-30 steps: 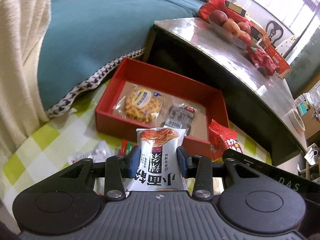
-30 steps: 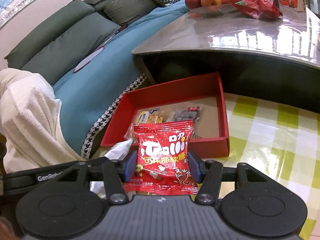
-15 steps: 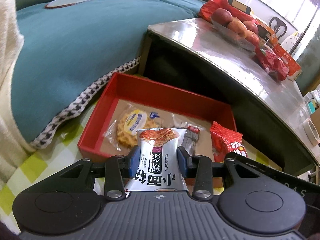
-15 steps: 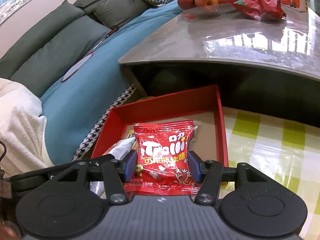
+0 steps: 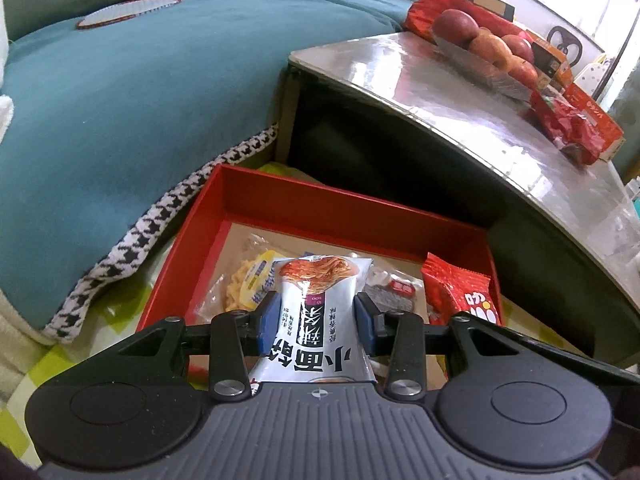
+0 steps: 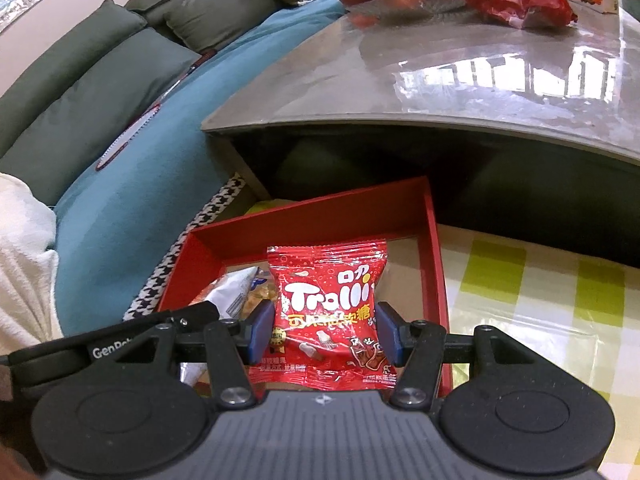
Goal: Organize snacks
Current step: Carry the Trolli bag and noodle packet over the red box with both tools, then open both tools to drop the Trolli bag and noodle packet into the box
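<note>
Two packets are clamped: your left tongs (image 5: 316, 322) pinch the white noodle packet (image 5: 320, 312), your right tongs (image 6: 325, 330) the red gummy packet (image 6: 328, 304). Lower both past the red box (image 6: 434, 264) wall just ahead before you release.

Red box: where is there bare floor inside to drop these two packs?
In the red box, the bare brown floor runs along the right wall and far wall. The left and middle are crowded: a yellow cracker pack and a dark bar pack lie there.

Red box (image 5: 320, 208), teal sofa cover (image 5: 120, 100), green-checked cloth (image 6: 540, 280).
</note>
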The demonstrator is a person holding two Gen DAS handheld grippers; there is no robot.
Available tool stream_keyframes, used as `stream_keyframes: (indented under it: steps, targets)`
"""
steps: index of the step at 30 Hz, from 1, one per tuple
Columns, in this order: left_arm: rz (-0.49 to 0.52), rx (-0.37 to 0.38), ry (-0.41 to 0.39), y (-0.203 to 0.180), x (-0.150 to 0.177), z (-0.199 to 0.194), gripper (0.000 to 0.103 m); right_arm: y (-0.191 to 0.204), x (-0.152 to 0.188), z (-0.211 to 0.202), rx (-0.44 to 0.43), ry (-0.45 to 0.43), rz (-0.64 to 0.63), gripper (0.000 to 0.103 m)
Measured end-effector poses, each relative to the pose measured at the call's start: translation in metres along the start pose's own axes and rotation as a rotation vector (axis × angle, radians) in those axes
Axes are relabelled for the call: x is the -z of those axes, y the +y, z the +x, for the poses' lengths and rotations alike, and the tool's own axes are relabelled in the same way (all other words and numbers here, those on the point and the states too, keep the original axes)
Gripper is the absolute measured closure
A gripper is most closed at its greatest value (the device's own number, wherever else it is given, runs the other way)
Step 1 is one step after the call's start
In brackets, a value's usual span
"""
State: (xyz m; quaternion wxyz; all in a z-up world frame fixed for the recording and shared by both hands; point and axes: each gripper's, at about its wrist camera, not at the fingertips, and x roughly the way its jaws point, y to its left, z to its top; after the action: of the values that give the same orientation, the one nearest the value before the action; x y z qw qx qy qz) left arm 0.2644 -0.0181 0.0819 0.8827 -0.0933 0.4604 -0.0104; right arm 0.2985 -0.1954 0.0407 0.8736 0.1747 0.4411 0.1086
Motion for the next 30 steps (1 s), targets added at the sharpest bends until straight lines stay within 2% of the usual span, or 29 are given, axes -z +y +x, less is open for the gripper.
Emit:
stream_keyframes:
  steps: [10, 19, 30]
  targets:
    - [-0.005, -0.046, 0.035, 0.000, -0.001, 0.028, 0.054, -0.003, -0.002, 0.028, 0.011, 0.036, -0.009, 0.045]
    - [-0.010, -0.065, 0.039, 0.003, -0.001, 0.033, 0.054, -0.002, 0.001, 0.044, 0.019, 0.064, -0.033, 0.044]
    - [-0.031, -0.066, 0.039, 0.007, -0.003, 0.030, 0.041, -0.003, 0.001, 0.047, 0.029, 0.054, -0.044, 0.044]
